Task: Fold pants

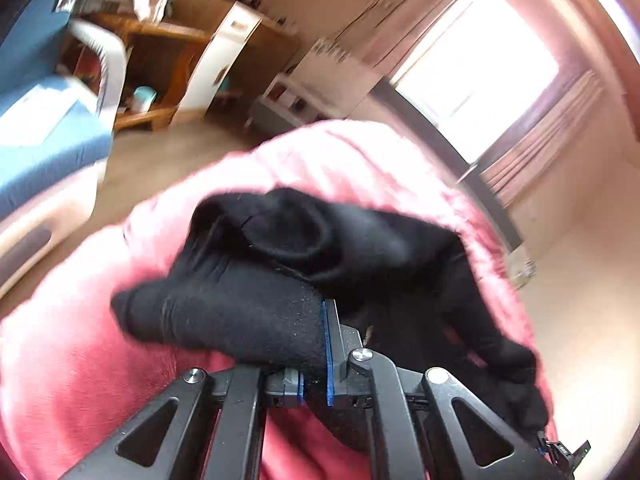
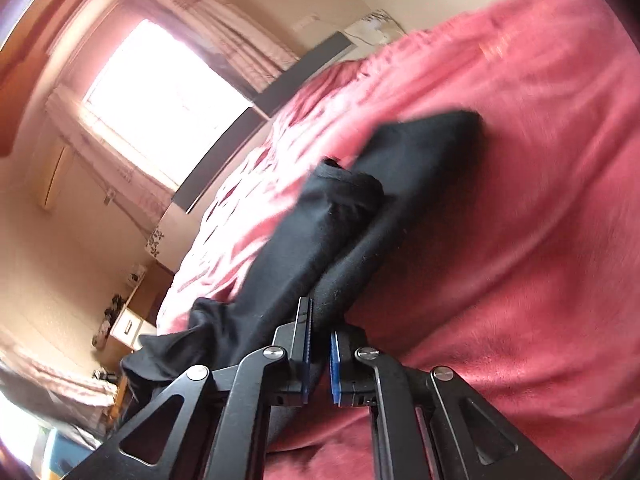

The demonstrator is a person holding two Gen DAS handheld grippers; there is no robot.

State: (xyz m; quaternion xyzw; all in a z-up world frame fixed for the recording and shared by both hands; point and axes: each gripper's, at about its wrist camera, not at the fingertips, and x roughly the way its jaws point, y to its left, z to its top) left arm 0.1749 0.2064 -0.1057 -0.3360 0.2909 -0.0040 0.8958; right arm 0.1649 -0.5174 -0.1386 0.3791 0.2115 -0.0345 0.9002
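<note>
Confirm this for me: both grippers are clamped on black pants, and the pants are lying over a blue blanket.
Not quite: the blanket is pink-red, not blue, as the right wrist view shows plainly. The rest stands: the left gripper and the right gripper are each shut on the black pants.

The left gripper [image 1: 314, 360] is matte black, with 2 angular linkage arms on each side pierced by triangular cut-outs and pinned with round silver screws. Thin blue pads [image 1: 329, 352] line the inner finger faces. The right gripper [image 2: 320, 356] is the same build: black links, silver pivot screws, blue pads [image 2: 335, 368].
</note>
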